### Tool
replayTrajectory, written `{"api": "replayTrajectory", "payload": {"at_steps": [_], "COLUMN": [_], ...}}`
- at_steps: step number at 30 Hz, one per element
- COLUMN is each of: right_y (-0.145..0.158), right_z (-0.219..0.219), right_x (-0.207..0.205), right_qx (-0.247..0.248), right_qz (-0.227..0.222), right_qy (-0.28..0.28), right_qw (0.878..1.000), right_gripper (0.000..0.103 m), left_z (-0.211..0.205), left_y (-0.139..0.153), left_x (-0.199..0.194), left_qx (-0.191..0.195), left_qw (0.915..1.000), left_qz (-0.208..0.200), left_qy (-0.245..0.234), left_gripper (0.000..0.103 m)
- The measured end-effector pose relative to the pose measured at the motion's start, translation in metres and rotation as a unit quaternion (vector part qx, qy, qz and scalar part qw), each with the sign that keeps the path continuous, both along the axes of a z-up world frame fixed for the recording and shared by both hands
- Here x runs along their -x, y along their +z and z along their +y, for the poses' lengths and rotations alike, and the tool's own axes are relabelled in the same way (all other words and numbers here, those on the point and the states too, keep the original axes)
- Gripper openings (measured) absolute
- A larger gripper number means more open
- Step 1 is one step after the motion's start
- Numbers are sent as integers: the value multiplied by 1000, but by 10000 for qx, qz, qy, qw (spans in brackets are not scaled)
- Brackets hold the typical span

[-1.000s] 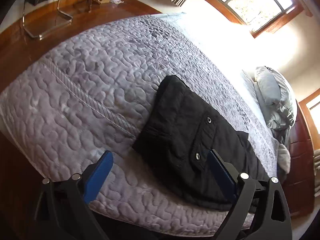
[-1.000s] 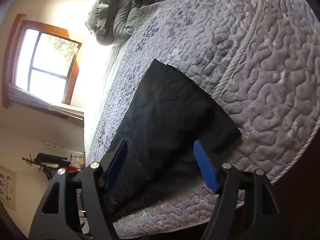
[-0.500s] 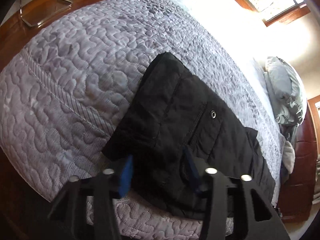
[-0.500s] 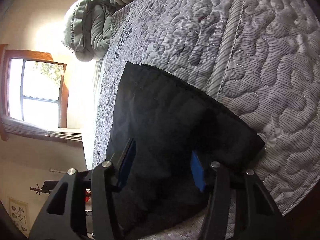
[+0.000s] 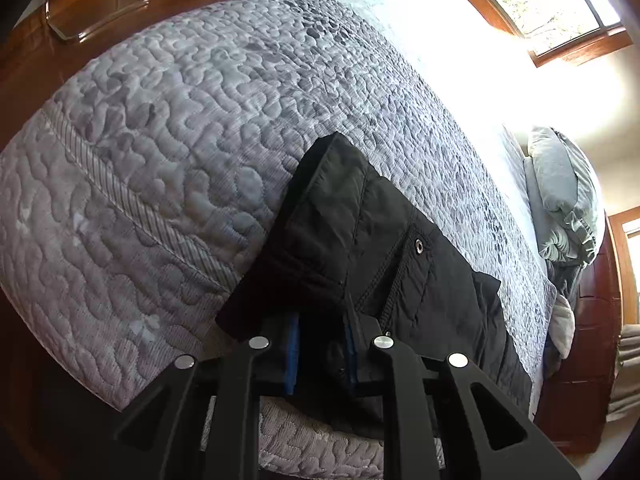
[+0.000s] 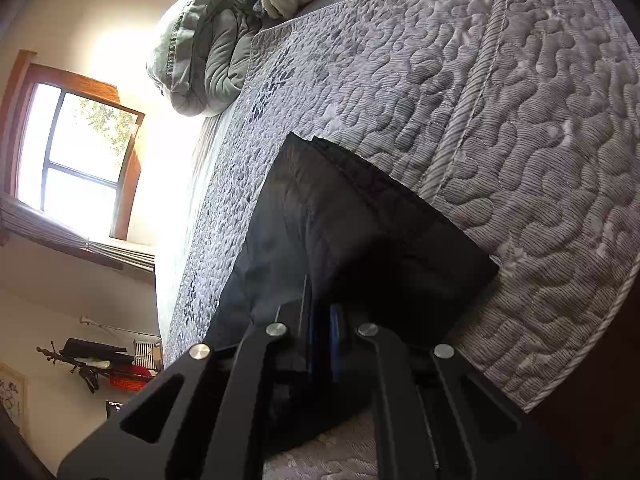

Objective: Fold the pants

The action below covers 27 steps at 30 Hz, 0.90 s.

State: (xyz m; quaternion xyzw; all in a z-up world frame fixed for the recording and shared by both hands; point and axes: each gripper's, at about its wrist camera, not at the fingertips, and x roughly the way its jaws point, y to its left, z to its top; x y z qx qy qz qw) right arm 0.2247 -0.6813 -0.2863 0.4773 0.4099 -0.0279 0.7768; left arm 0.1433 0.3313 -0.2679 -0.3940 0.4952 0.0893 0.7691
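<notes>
Both cameras are sitting low and close over the near edge of the bed (image 5: 168, 128), each looking steeply down along its own fingers (image 5: 294, 344). The left view is facing across the bed toward the window (image 5: 560, 4); the right view is facing along it toward the grey bedding (image 6: 200, 52). Both are sharing the black pants (image 5: 360, 240) and the quilt around them.

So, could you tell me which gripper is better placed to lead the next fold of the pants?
Probably neither alone. The left gripper pinches the pants near the snap, the right gripper pinches the plain end, both at the bed's near edge, jaws just closed.
</notes>
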Motion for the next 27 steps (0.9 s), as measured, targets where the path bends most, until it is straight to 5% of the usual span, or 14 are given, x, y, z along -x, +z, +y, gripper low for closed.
{"api": "replayTrajectory", "payload": {"at_steps": [13,17,20,22,24,27], "right_y": [-35,-28,-11,-13,-18,-29], "right_z": [-5,-17,-36,-44,-43,-38], "right_x": [7,24,50,60,63,57], "right_qx": [-86,-70,-16,-271,-414,-569], "right_qz": [335,301,10,-84,-78,-138], "right_qy": [6,-115,-487,-552,-550,-549], "right_qw": [9994,9995,9988,9981,9976,9968], "right_gripper": [6,28,44,50,68,70], "left_z": [0,-5,-8,-16,-25,-42], "left_y": [-25,-14,19,41,53,53], "left_x": [6,17,36,45,45,28], "left_qx": [-212,-726,-1302,-1612,-1635,-1571], "left_qw": [9995,9972,9914,9858,9834,9823], "left_qz": [194,135,-145,-469,-772,-854], "left_qy": [-114,-152,-22,-54,-168,-559], "left_gripper": [20,35,68,79,91,93]}}
